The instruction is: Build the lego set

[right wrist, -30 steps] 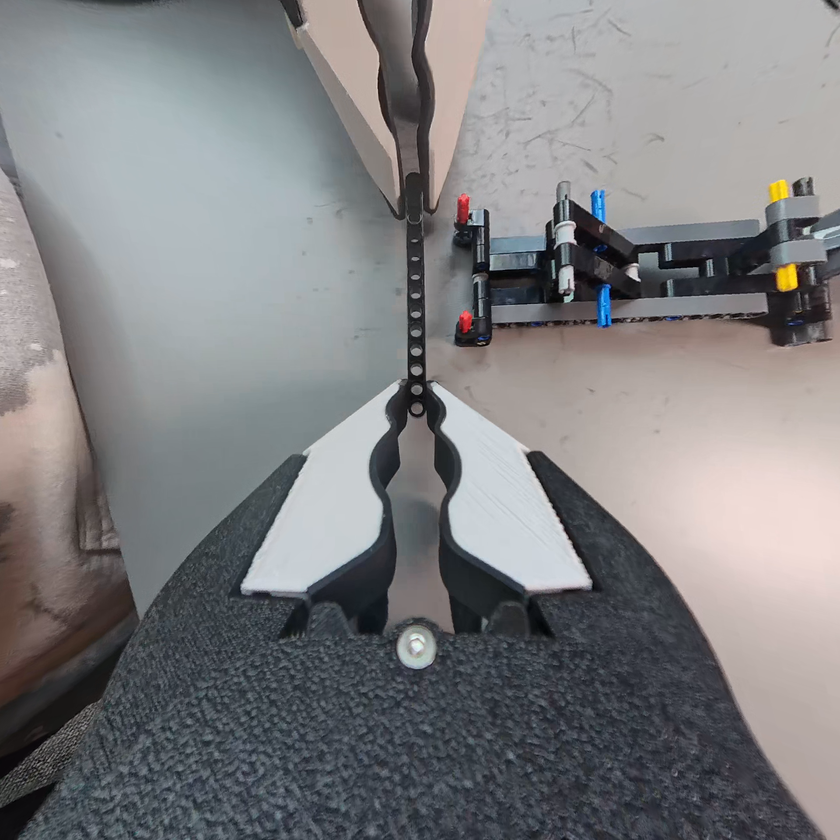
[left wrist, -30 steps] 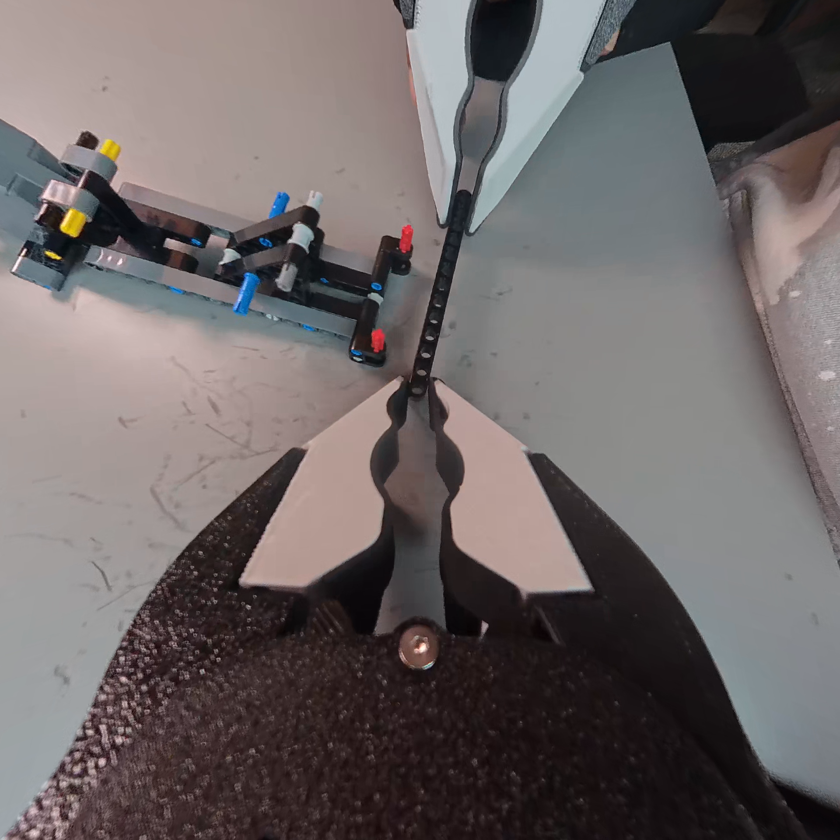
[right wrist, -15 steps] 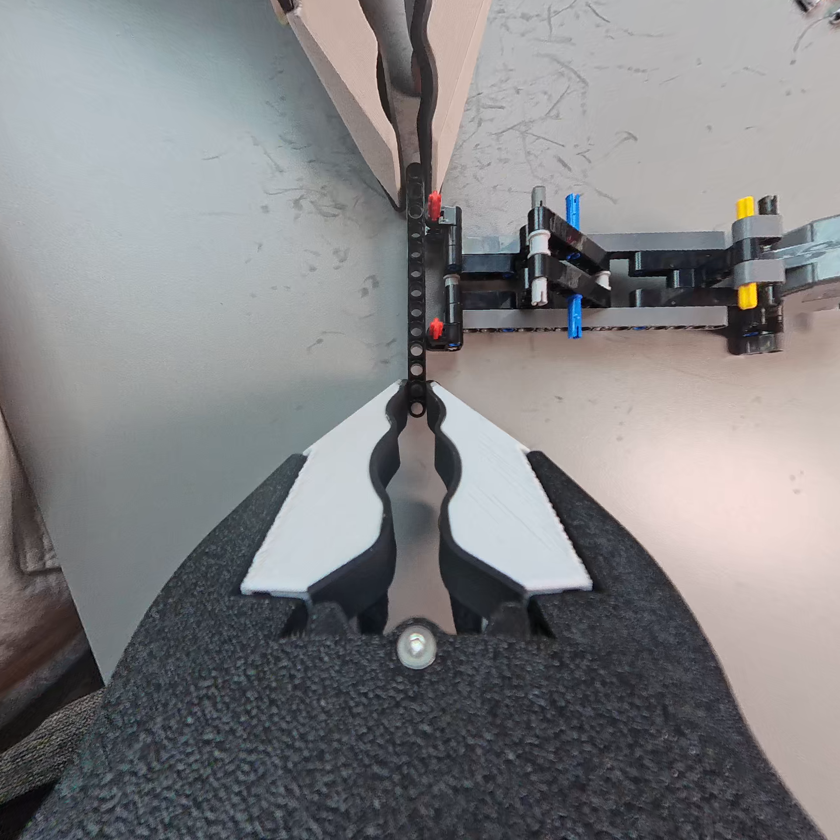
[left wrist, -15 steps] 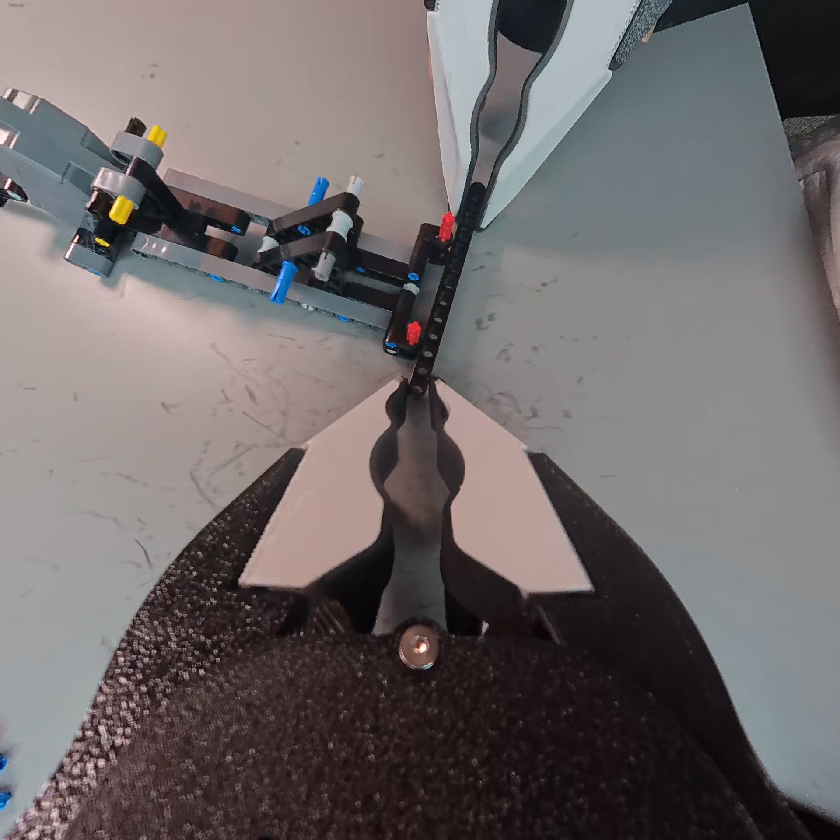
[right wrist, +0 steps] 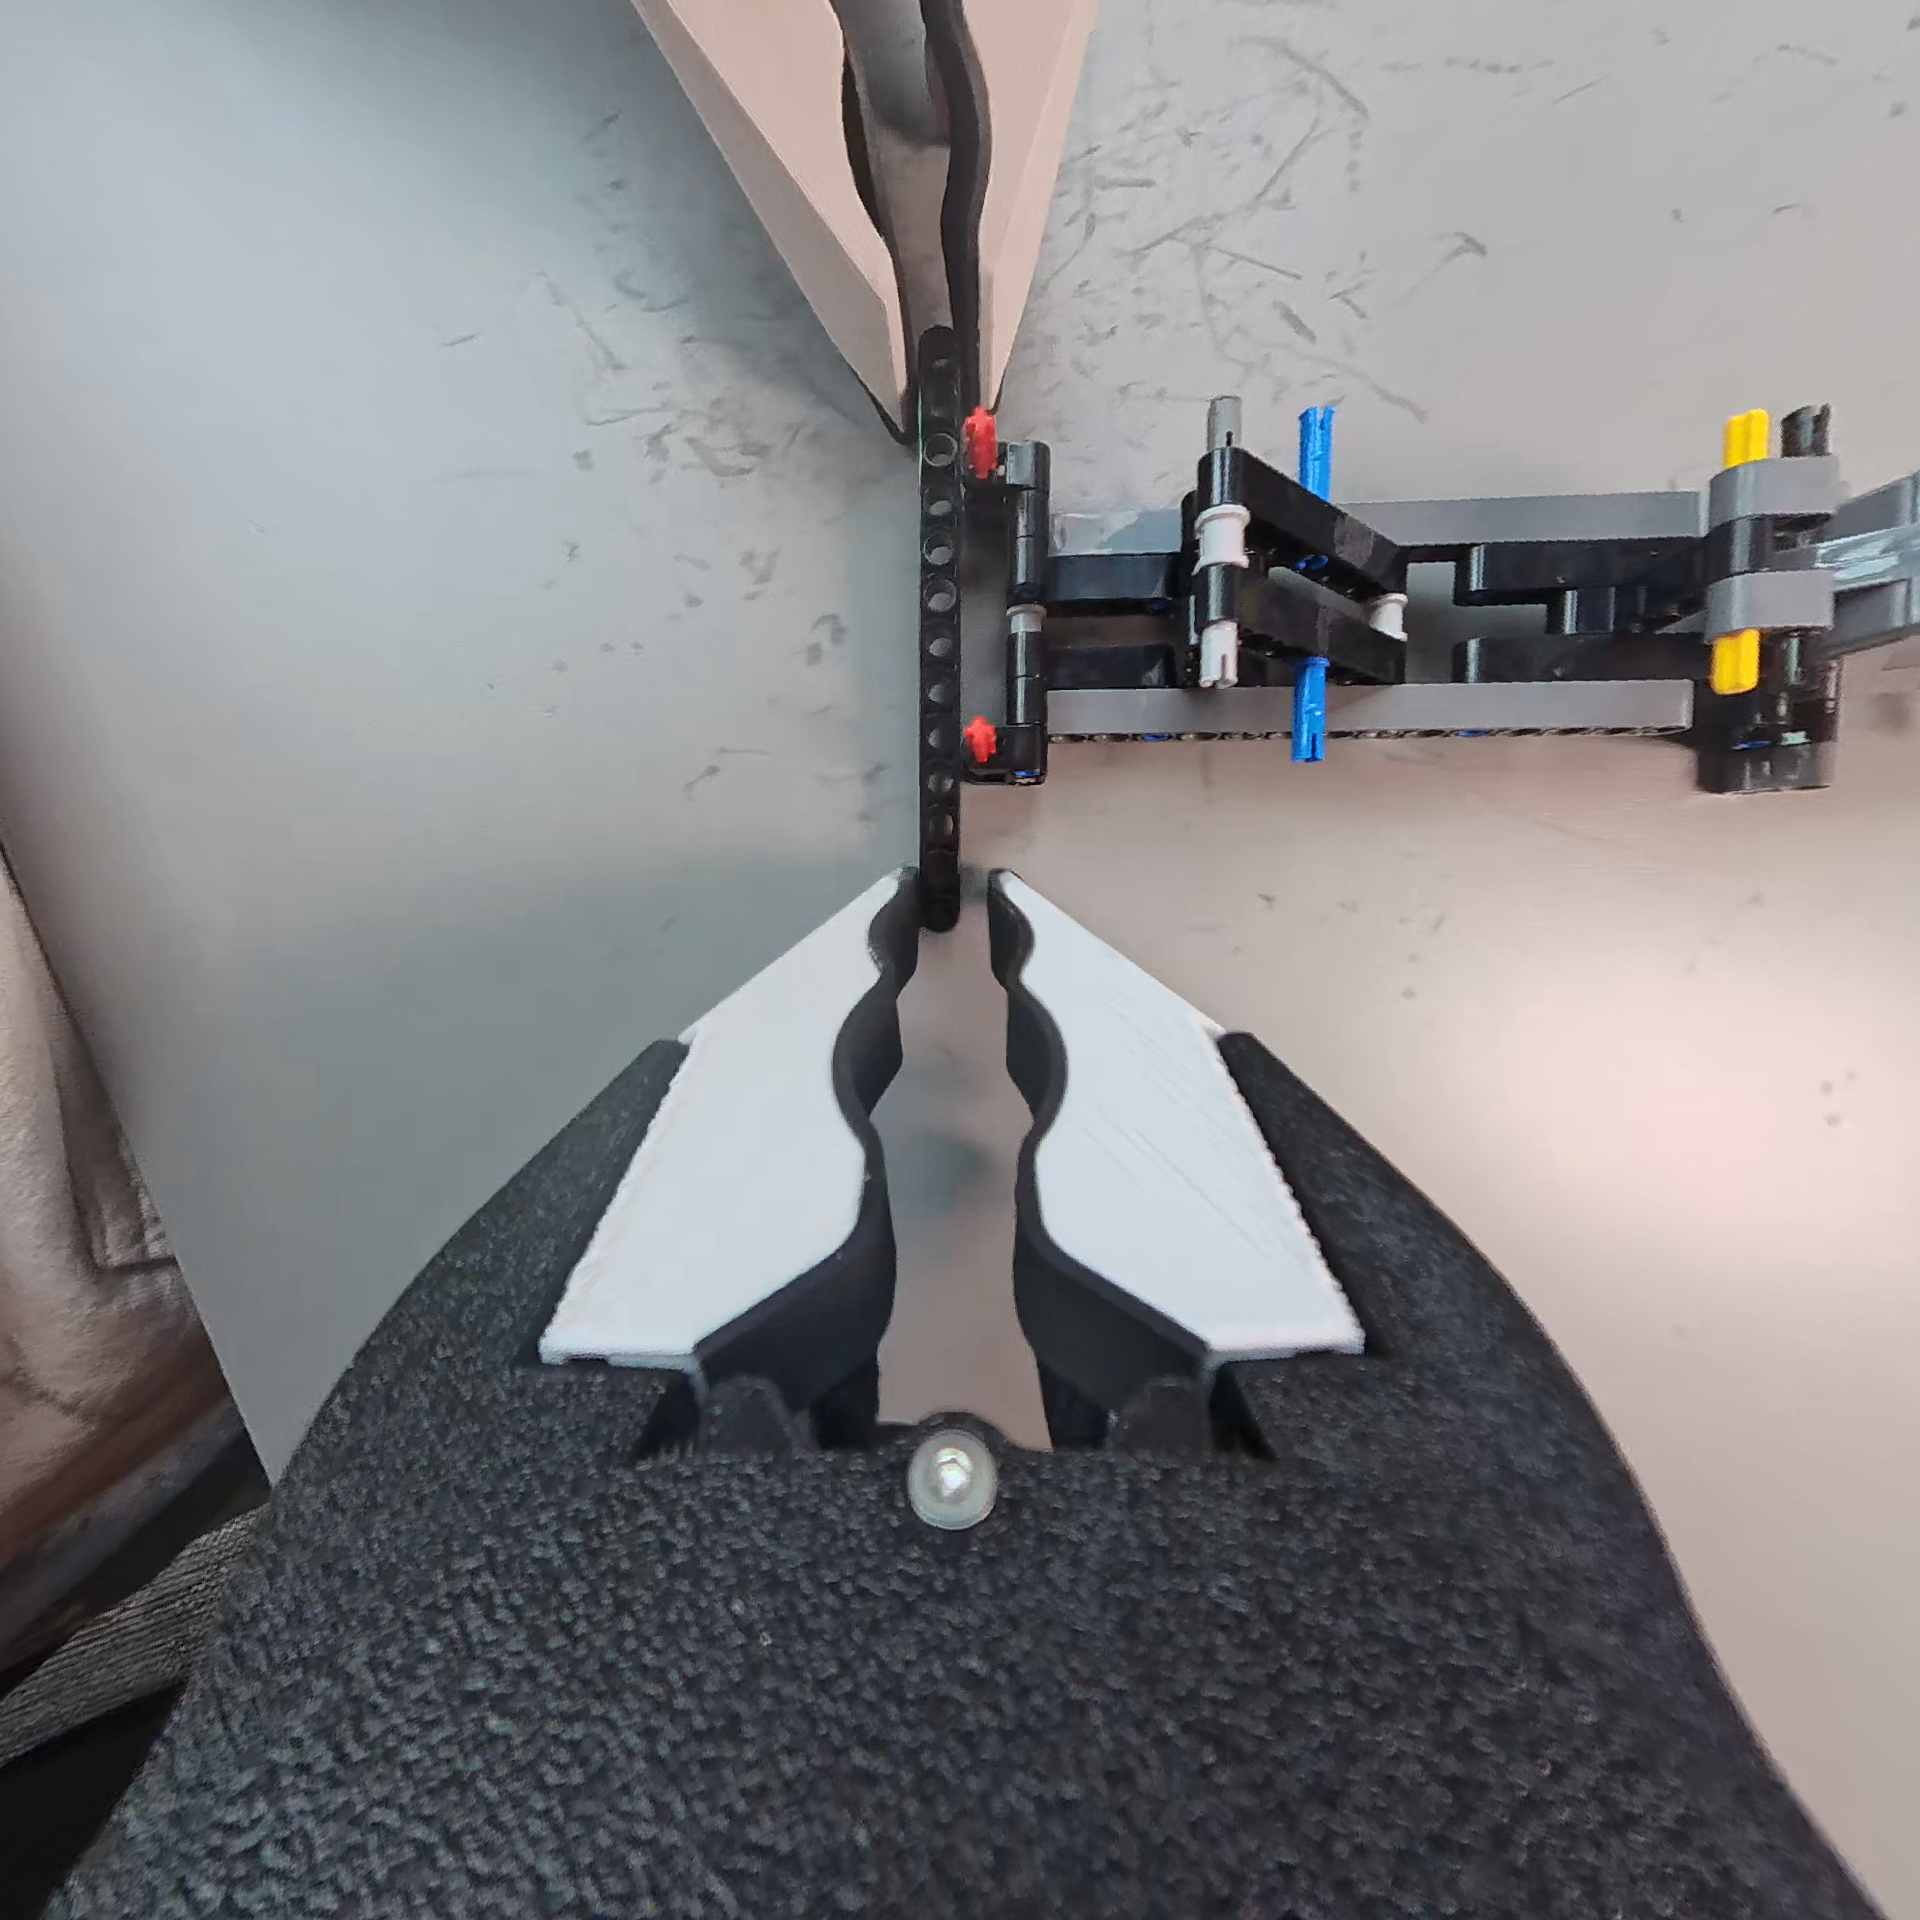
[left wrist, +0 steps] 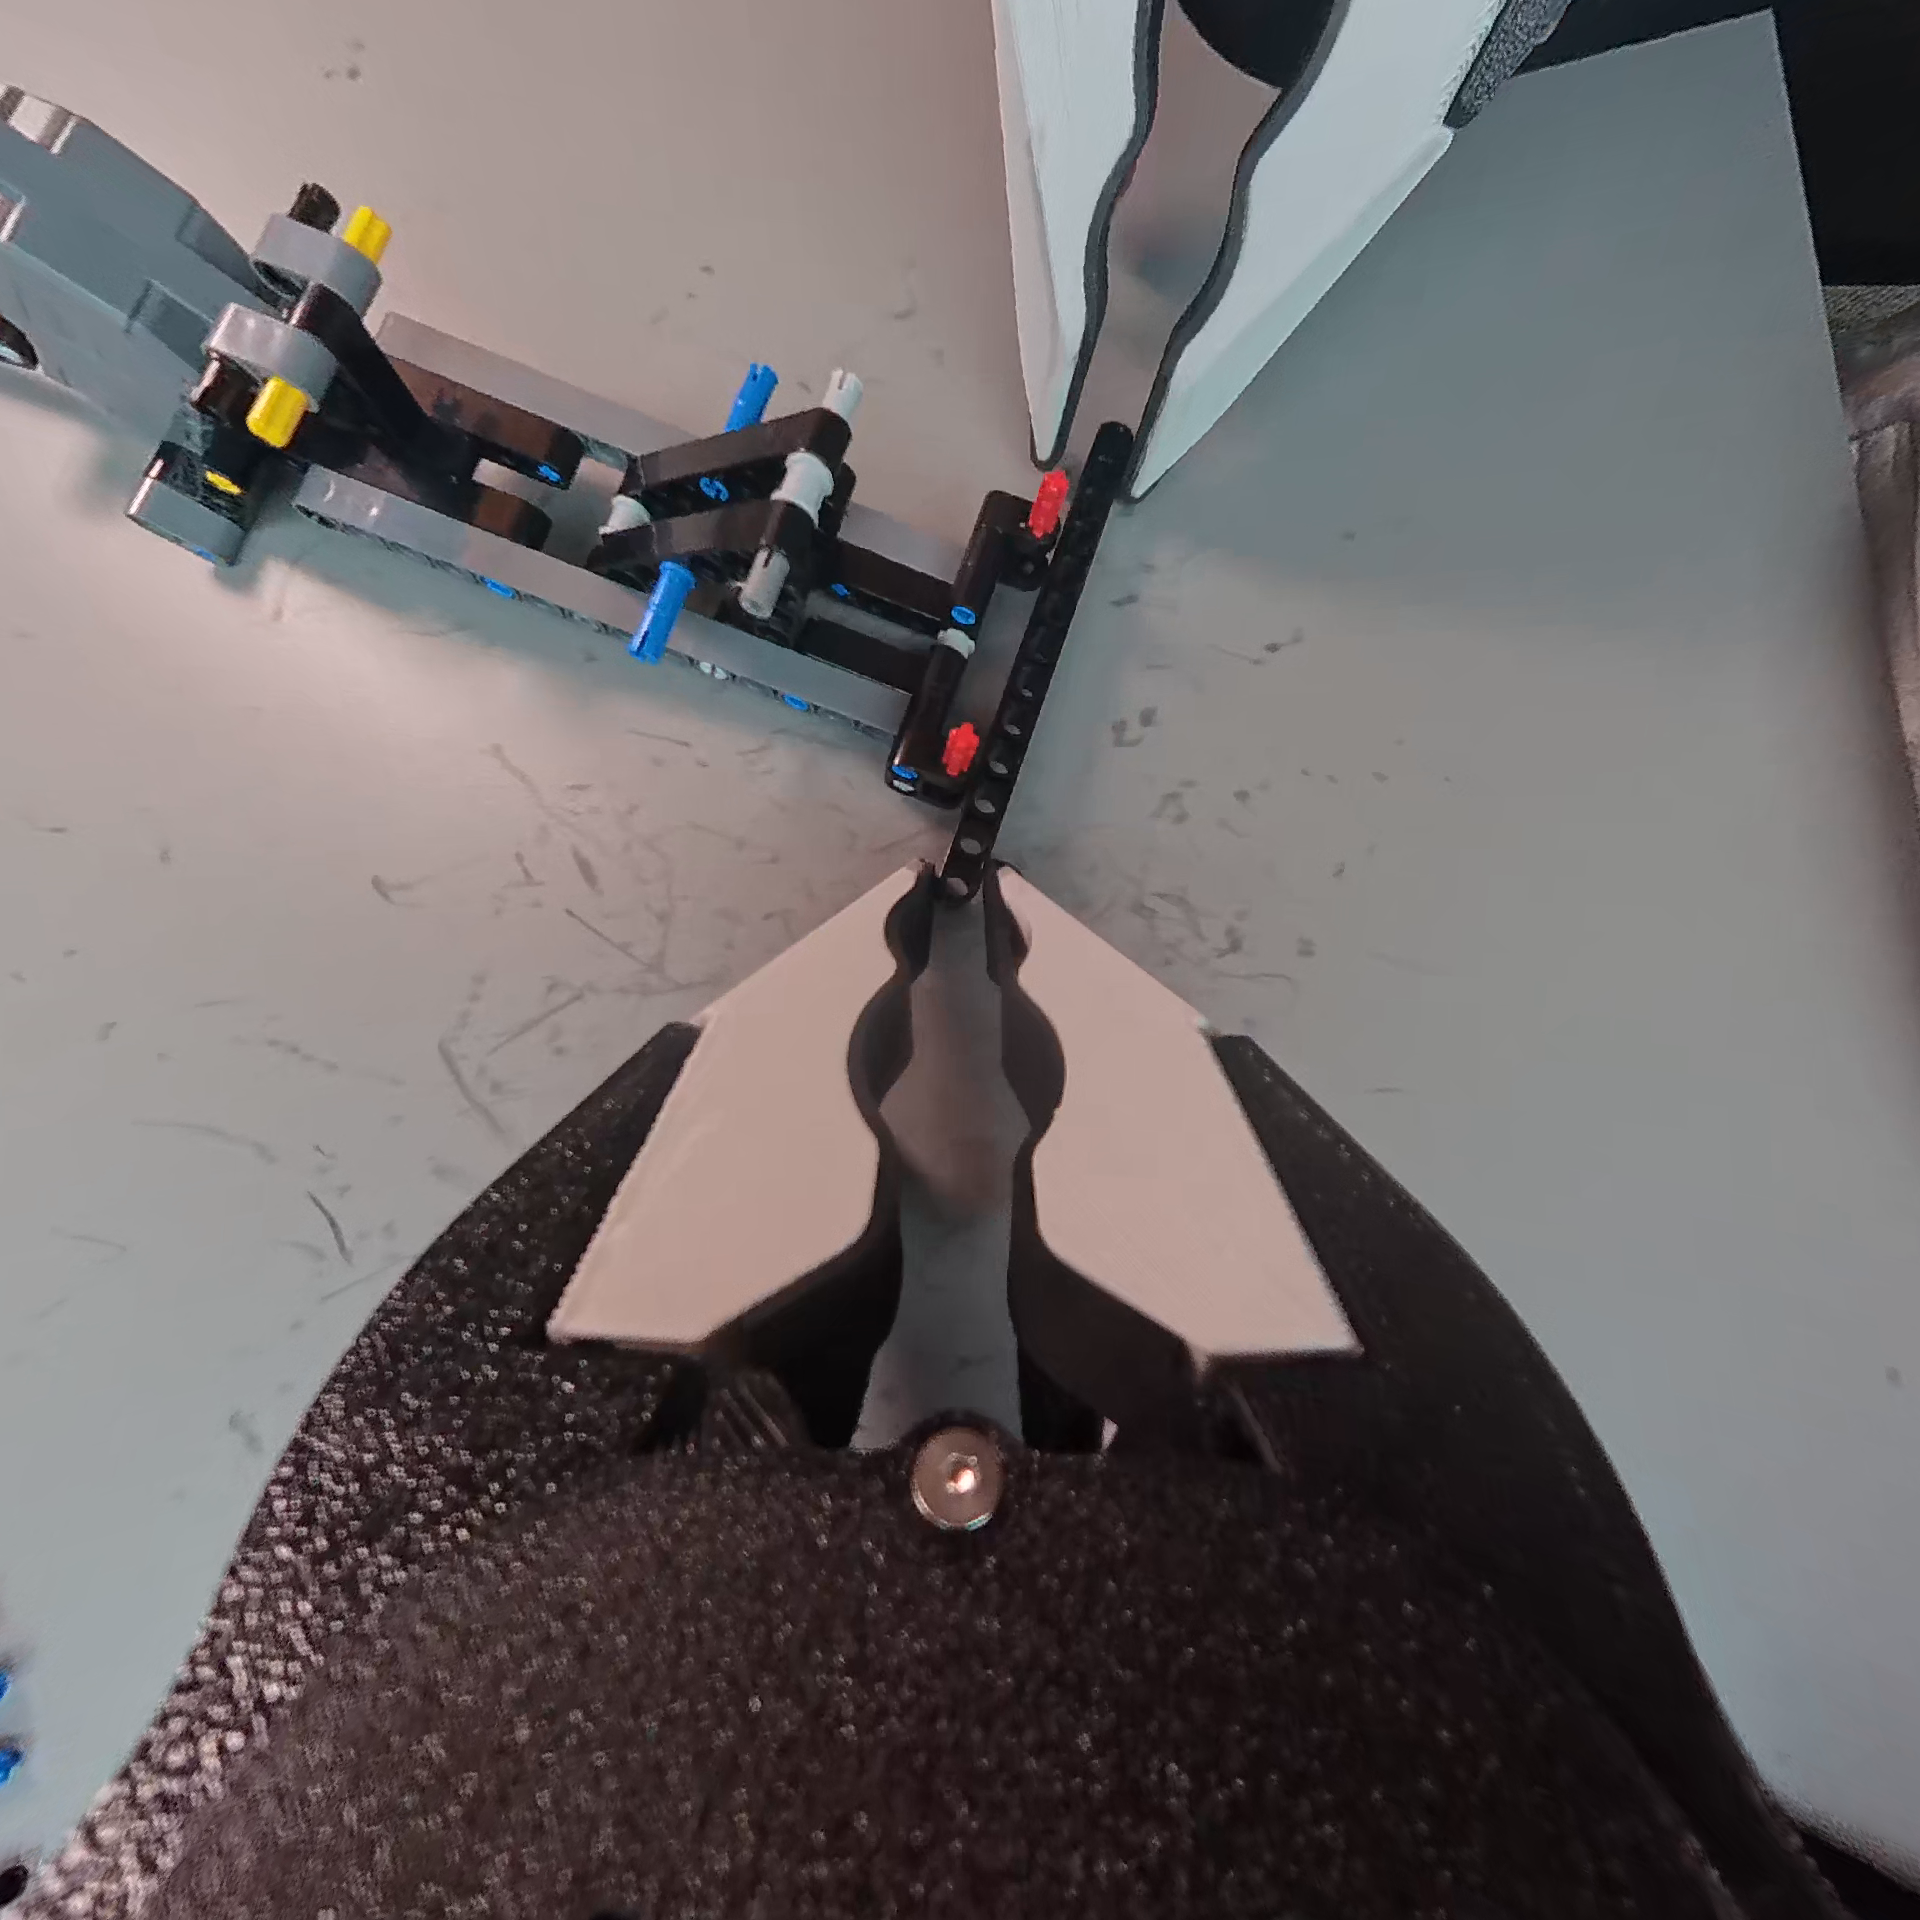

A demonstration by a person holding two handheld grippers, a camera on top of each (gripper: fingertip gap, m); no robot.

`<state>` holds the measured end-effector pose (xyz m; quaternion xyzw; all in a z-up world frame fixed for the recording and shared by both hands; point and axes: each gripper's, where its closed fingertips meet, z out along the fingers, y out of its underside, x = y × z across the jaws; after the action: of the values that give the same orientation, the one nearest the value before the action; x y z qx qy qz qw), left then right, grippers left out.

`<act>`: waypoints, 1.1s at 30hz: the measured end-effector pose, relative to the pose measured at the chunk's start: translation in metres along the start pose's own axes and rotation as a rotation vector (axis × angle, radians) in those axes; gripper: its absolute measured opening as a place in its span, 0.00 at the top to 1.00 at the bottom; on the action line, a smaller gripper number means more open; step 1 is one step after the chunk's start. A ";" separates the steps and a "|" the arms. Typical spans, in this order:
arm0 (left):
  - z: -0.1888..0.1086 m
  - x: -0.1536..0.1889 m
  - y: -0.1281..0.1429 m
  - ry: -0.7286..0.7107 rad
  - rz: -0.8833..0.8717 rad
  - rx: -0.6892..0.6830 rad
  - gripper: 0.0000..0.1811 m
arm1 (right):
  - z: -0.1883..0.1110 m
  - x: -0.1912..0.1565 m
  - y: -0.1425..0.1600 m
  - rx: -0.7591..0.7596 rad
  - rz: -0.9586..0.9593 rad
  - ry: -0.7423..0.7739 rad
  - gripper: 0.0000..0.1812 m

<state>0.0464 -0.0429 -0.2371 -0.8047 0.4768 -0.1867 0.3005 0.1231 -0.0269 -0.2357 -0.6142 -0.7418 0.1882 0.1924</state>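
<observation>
A long black holed beam point(left wrist: 1039, 644) lies across the end of the black and grey lego assembly point(left wrist: 727, 468), against its two red pins point(left wrist: 1049, 501). My left gripper point(left wrist: 961, 883) is shut on the beam's near end. My right gripper point(left wrist: 1091, 483) is at the far end, with its jaws slightly apart around the beam. In the right wrist view the beam point(right wrist: 940, 623) touches only the left finger of my right gripper point(right wrist: 951, 883), with a gap on the other side. The left gripper point(right wrist: 940, 416) pinches the far end there. The assembly point(right wrist: 1299, 540) extends to the right.
The scratched grey table point(left wrist: 416, 1039) ends at an edge on the right point(left wrist: 1808, 312), with fabric beyond it point(right wrist: 62, 1143). Small blue pieces point(left wrist: 5, 1683) show at the left edge of the left wrist view. A grey panel point(left wrist: 62, 208) forms the assembly's far end. Spacing between my two grippers at the tips: around 9 centimeters.
Both grippers carried the beam sideways up against the assembly's red pins. The right gripper, shut on the beam before, now has its jaws slightly apart.
</observation>
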 end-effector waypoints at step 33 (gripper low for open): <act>-0.003 -0.011 0.001 -0.023 -0.037 0.016 0.95 | -0.005 0.007 -0.005 0.101 0.077 0.045 0.96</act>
<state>0.0389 -0.0341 -0.2357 -0.8130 0.4568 -0.1870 0.3087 0.1204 -0.0210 -0.2286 -0.6359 -0.7026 0.2188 0.2325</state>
